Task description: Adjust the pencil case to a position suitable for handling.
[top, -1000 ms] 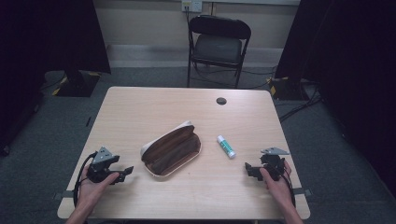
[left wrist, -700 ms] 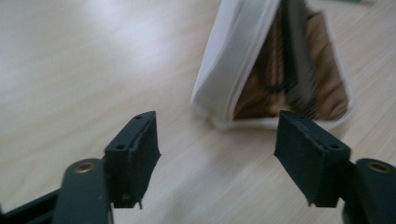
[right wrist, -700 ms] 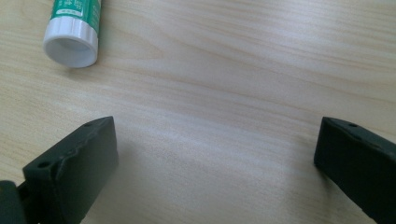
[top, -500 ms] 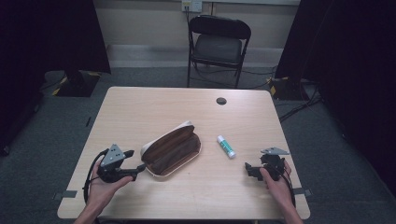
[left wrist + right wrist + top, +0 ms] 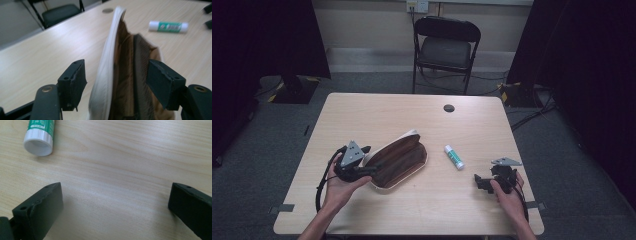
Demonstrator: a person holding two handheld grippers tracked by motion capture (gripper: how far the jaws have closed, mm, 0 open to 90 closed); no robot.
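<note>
Pouch [image 5: 398, 161]: brown with a cream rim, lying slantwise mid-table, mouth gaping.
Left gripper [image 5: 368, 161]: at the pouch's near-left end; in the left gripper view its jaws stand spread on either side of the pouch's rim [image 5: 107, 70], not pressing it.
Glue stick [image 5: 454, 157]: white and green, lying flat just right of the pouch, apart from it.
Right gripper [image 5: 479, 182]: well right of the pouch, nearer than the glue stick, jaws released with bare table [image 5: 120, 182] between them.
</note>
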